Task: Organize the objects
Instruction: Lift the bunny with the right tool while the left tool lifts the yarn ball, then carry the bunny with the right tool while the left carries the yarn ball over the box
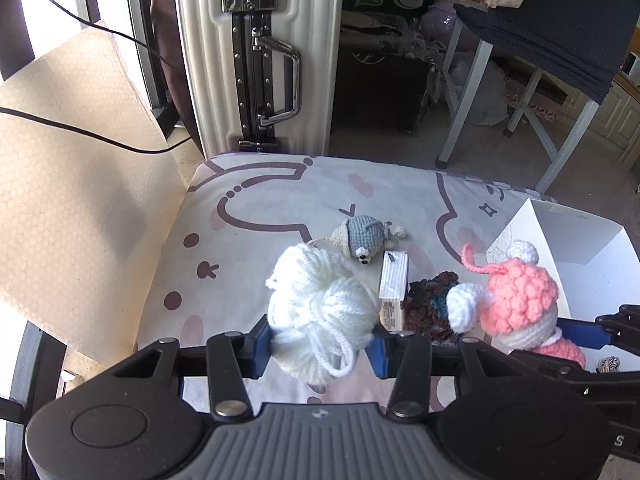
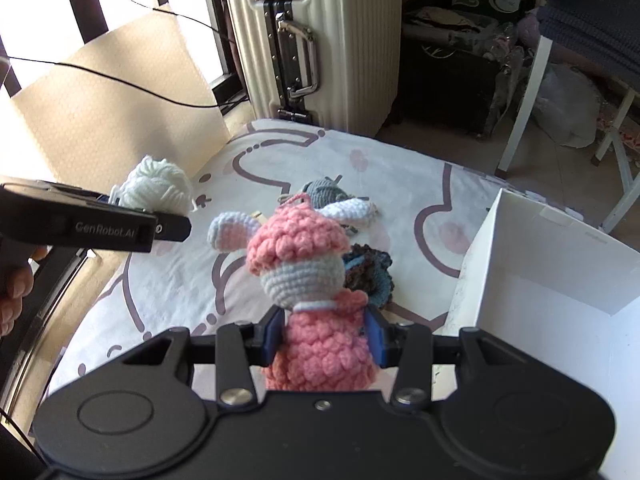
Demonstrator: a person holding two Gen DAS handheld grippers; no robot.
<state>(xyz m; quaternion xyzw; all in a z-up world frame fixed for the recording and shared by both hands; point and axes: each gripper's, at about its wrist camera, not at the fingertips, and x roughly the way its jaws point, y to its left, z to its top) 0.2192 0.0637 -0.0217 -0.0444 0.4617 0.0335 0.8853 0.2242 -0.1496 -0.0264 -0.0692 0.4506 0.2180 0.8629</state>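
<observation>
Left wrist view: we look down on a cushion (image 1: 280, 208) printed with a cartoon outline, a ribbed white suitcase (image 1: 256, 56) standing behind it and an open white box (image 1: 592, 256) at its right edge. We take the box for the collecting place, which would explain why both toys are carried up off the fabric. Our left gripper (image 1: 320, 344) is clamped on a ball of white yarn (image 1: 320, 304); our right gripper (image 2: 324, 336) squeezes the body of a pink crocheted doll (image 2: 316, 320), head upright, just left of the box. A grey crocheted mouse (image 1: 362, 236), a small carton (image 1: 394, 288) and a dark knitted piece (image 1: 430, 304) lie on the cushion, not yet sorted. The doll hides much of the knitted piece, and the box's near corner is cut off by the frame.
</observation>
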